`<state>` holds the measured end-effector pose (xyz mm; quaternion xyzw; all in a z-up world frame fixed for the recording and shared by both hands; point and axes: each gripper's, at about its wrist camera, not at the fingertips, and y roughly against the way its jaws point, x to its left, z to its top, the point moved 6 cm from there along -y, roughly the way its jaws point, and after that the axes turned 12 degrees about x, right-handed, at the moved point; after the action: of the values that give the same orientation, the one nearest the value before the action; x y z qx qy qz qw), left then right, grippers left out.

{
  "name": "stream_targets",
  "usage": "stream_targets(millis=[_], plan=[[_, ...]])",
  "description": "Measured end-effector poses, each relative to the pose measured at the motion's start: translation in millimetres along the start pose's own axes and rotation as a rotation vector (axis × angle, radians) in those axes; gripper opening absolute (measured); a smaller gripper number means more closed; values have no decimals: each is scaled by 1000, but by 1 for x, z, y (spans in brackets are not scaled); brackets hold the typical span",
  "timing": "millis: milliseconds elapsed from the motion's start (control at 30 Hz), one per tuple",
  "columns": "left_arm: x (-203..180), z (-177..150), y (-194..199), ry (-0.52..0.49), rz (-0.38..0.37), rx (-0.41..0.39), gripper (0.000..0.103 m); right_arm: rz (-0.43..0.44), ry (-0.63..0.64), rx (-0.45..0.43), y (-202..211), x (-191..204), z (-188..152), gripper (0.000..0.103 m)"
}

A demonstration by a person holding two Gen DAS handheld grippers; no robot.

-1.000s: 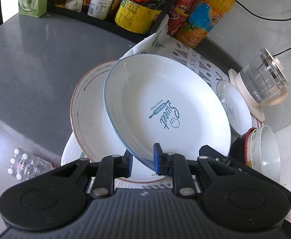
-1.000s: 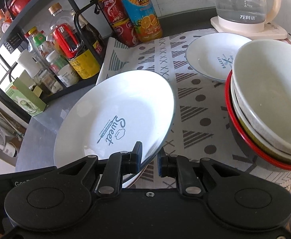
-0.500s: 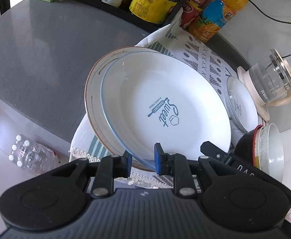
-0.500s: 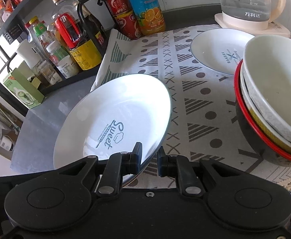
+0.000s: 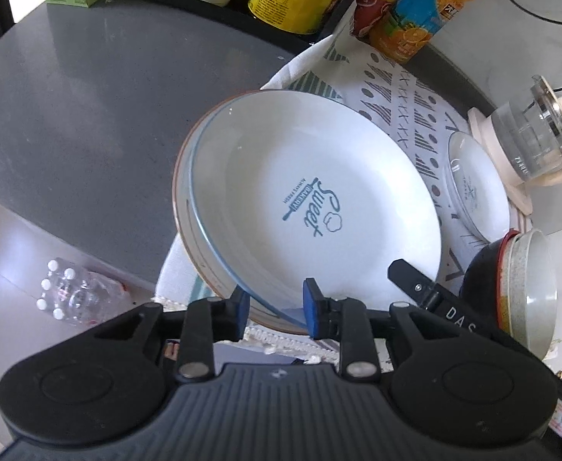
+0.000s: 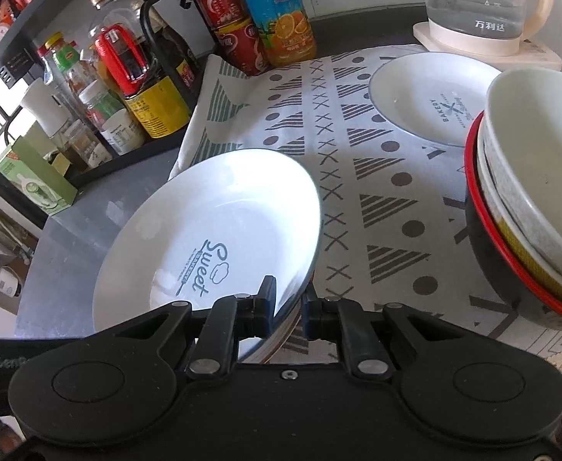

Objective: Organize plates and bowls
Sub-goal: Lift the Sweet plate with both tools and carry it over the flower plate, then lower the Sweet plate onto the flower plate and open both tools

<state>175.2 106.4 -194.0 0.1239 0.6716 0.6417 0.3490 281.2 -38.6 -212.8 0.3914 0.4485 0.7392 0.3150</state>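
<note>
Gripping the "Sweet" plate [image 6: 211, 230] at its near rim, the right tongs [image 6: 286, 315] are clamped; the left tongs [image 5: 275, 307] are opening, rim between the pads. It lies on a brown-rimmed plate [image 5: 188, 238], lower centre. One "BAKERY" plate [image 6: 431, 96] and three nested bowls [image 6: 531, 199] sit right; patterned cloth [image 6: 358, 192] between lies bare.

Sweet plate [image 5: 311, 199] on rimmed plate [image 5: 183, 207]; bowl stack [image 6: 531, 207] right, small plate [image 6: 431, 96] behind.

Grey countertop [image 5: 88, 88] under patterned cloth [image 6: 358, 199], kettle base [image 6: 473, 44].
</note>
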Motion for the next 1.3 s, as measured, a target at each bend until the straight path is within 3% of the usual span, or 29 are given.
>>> stream_targets(millis=[233, 667, 767, 900, 1167, 1300], plan=[[5, 6, 1, -45, 97, 8, 27, -14, -4, -10, -2, -2, 4, 10], [20, 30, -3, -30, 186, -36, 28, -21, -34, 46, -21, -4, 6, 15], [36, 35, -11, 30, 156, 2, 30, -26, -30, 53, -21, -3, 7, 16], [41, 43, -11, 19, 160, -2, 31, -14, -46, 61, -18, -5, 11, 19], [39, 65, 0, -32, 166, -20, 32, -23, -16, 27, 4, -1, 24, 47], [31, 77, 11, -77, 156, -47, 47, -28, -23, 5, 11, -1, 31, 58]])
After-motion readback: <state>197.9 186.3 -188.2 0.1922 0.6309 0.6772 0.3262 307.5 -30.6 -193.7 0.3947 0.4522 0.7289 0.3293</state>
